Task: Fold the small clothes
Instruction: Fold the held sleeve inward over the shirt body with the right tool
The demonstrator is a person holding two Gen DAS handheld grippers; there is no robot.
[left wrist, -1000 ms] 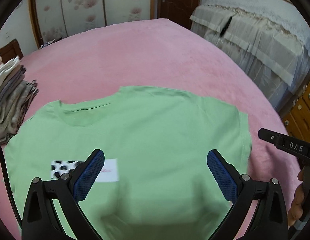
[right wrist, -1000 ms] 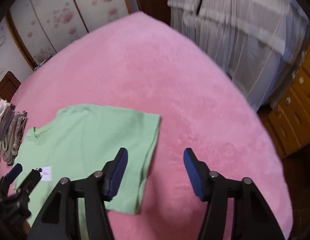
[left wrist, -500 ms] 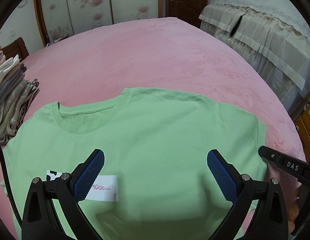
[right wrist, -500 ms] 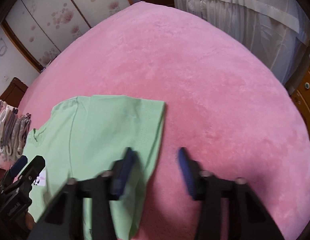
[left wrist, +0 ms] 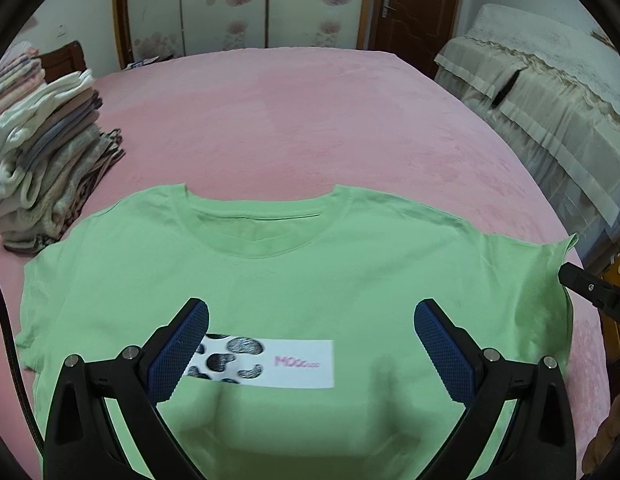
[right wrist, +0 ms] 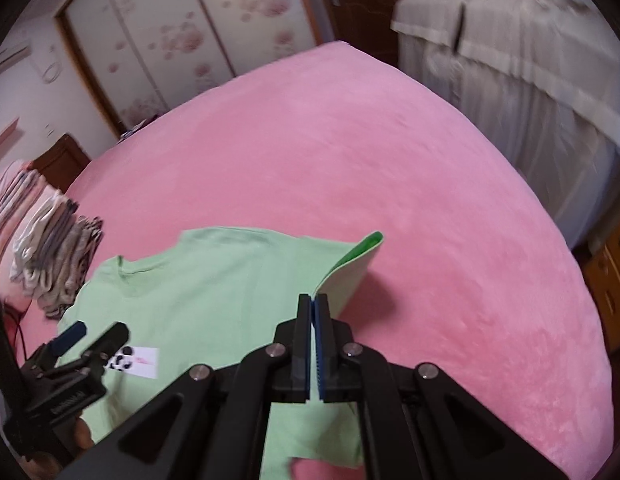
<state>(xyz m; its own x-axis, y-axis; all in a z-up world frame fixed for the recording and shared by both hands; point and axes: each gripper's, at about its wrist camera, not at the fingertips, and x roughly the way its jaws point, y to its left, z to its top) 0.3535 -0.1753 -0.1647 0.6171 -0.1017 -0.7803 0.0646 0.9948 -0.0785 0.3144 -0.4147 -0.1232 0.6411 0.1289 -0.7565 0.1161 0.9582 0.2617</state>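
Pinching the edge of the green T-shirt (right wrist: pixel 214 292), the right hand-held gripper (right wrist: pixel 312 300) had its blue pads pressed together on the cloth at the shirt's right side, near the sleeve (right wrist: pixel 351 268). That sleeve edge stood lifted off the bed, curling upward so that its brighter inner face showed, and a shadow lay on the pink blanket (right wrist: pixel 389 168) just beside it.

The left hand-held gripper (left wrist: pixel 310 344) hung over the shirt's chest with its jaws spread wide and nothing between them; the blue fingers (left wrist: pixel 178 354) framed the shirt's white printed patch (left wrist: pixel 270 362), which bore black spots and small pink lettering. Whether the fingertips touched the cloth could not be told. At the far right of the left wrist view, the black tip of the right tool reached in by the raised sleeve.

The T-shirt lay front up and mostly flat on the blanket, its collar (left wrist: pixel 262 216) pointing away from the person, its left sleeve spread out flat. To the left of the shirt, just beside that sleeve, stood a stack of folded clothes (left wrist: pixel 46 156) in pale and grey tones. Beyond the bed were wardrobe doors (left wrist: pixel 238 4) with a pink flower pattern, a dark wooden door (left wrist: pixel 413 4), and at the right a piece of furniture under a beige cover (left wrist: pixel 549 96).
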